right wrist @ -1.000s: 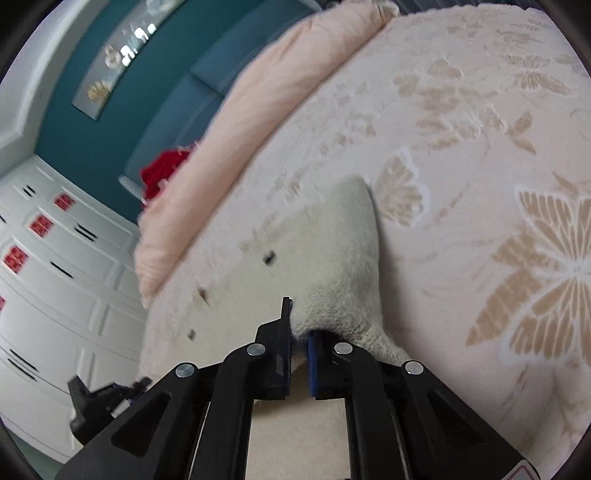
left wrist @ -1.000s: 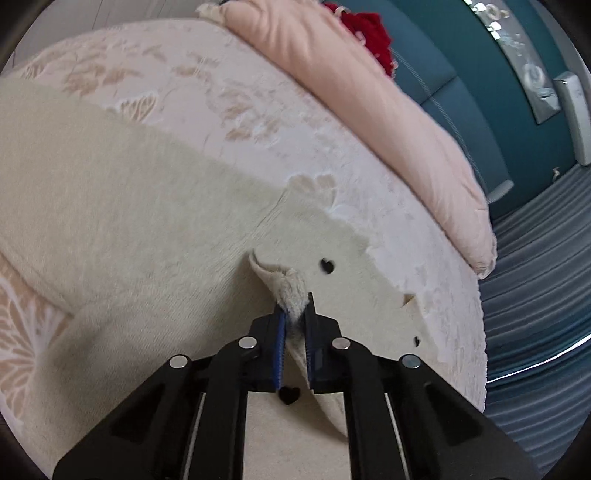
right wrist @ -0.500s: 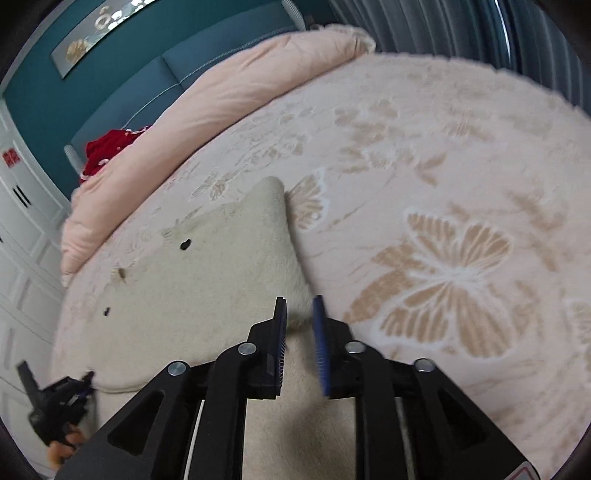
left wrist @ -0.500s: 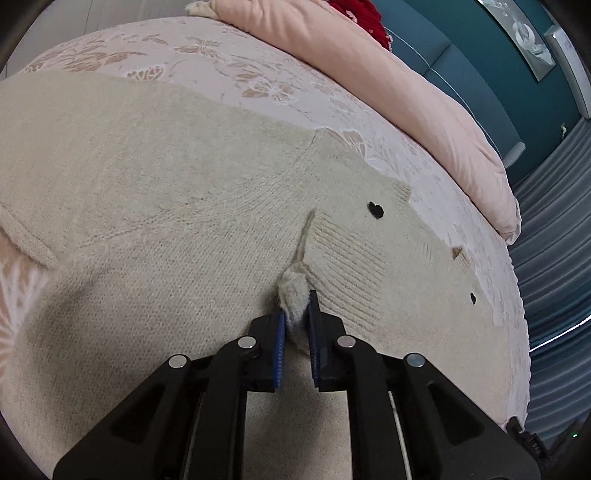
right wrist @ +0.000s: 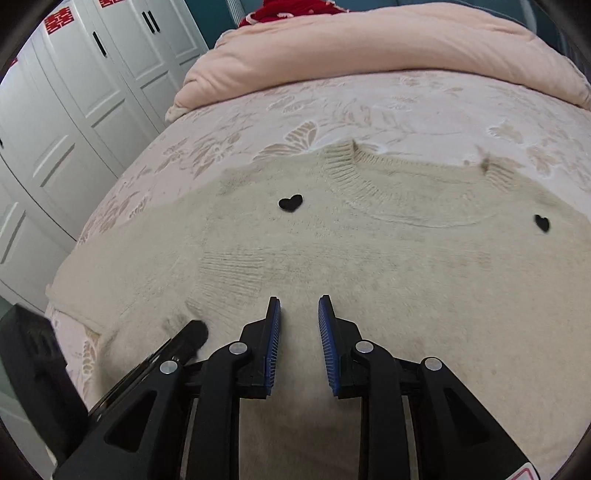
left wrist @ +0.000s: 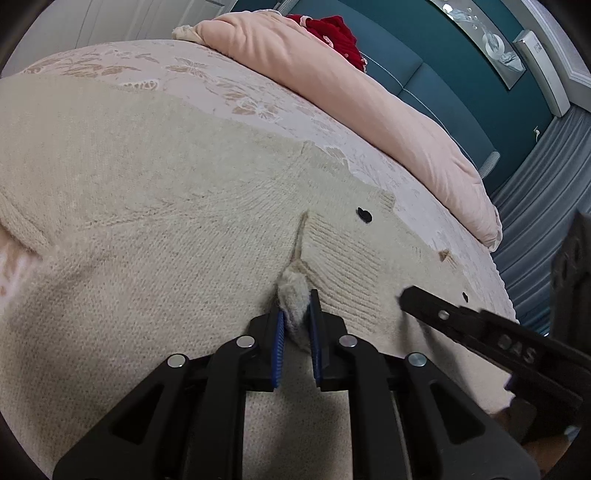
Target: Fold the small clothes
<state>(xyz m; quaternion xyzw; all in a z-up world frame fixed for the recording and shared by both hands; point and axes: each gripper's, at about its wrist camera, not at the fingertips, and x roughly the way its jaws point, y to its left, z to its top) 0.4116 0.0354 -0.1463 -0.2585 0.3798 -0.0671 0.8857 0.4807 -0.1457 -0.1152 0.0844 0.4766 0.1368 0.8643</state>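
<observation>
A cream knit sweater (left wrist: 155,229) with small black hearts lies spread on the bed; it fills the right wrist view (right wrist: 369,266) too, neckline at the far side. My left gripper (left wrist: 297,312) is shut on a bunched fold of the sweater, a cuff or edge, held low over the body of the garment. My right gripper (right wrist: 299,314) is open and empty just above the sweater's middle. It also shows at the right of the left wrist view (left wrist: 480,325), and the left gripper shows at the lower left of the right wrist view (right wrist: 184,339).
The bed has a pink floral cover (right wrist: 369,103). A rolled pink duvet (left wrist: 369,96) lies along the far side with a red item (left wrist: 332,33) behind it. White wardrobe doors (right wrist: 74,92) stand to the left of the bed.
My right gripper has let go of the sweater, opened, and swung to face the neckline. My left gripper has carried its fold further over the sweater's body.
</observation>
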